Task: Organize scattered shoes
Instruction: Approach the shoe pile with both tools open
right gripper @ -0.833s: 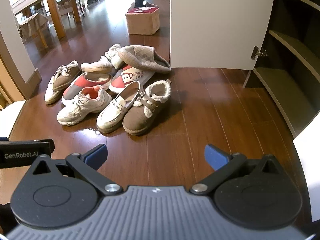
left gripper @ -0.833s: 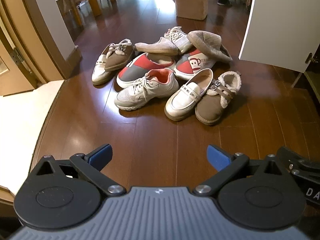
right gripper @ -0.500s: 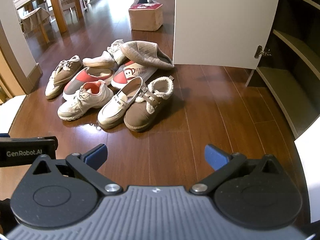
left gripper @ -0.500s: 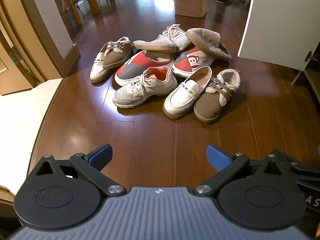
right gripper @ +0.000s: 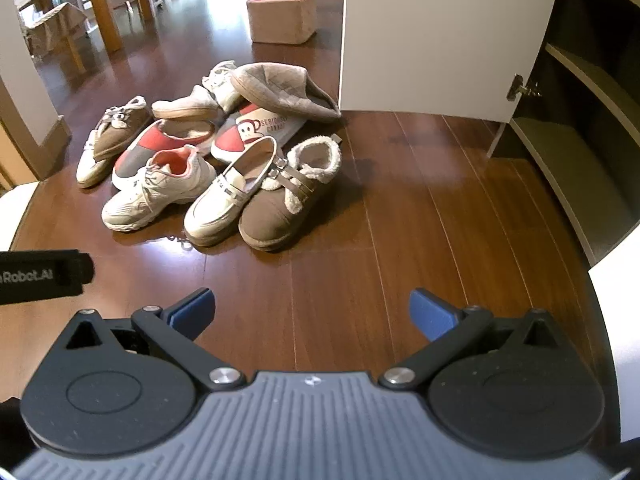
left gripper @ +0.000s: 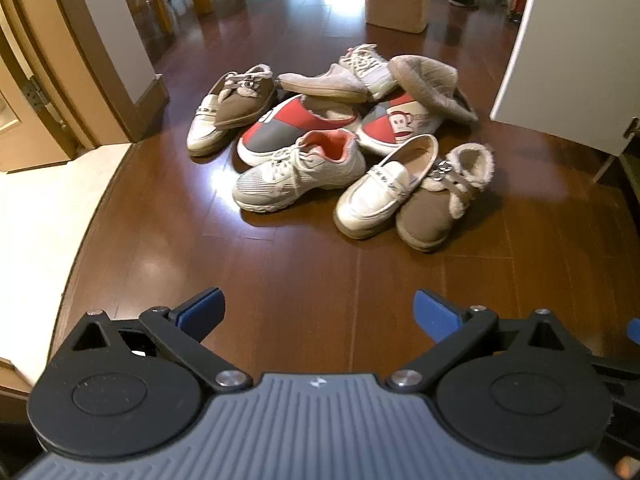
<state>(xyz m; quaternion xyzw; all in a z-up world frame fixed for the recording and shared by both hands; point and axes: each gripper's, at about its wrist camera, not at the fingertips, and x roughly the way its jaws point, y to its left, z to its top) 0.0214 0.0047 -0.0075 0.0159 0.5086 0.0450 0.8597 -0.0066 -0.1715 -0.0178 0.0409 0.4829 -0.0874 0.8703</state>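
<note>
Nearby, the open cabinet (right gripper: 580,148) shelves hold no shoes (right gripper: 224,152).

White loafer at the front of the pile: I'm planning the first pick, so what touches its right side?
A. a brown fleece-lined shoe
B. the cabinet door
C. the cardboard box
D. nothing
A: the brown fleece-lined shoe lies pressed against the white loafer.

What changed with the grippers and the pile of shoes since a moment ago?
Both views have drawn a little closer to the pile: the white lace-up sneaker and brown fleece-lined shoe look slightly larger. The left gripper and right gripper stay wide open, holding nothing. No shoe has moved.
</note>
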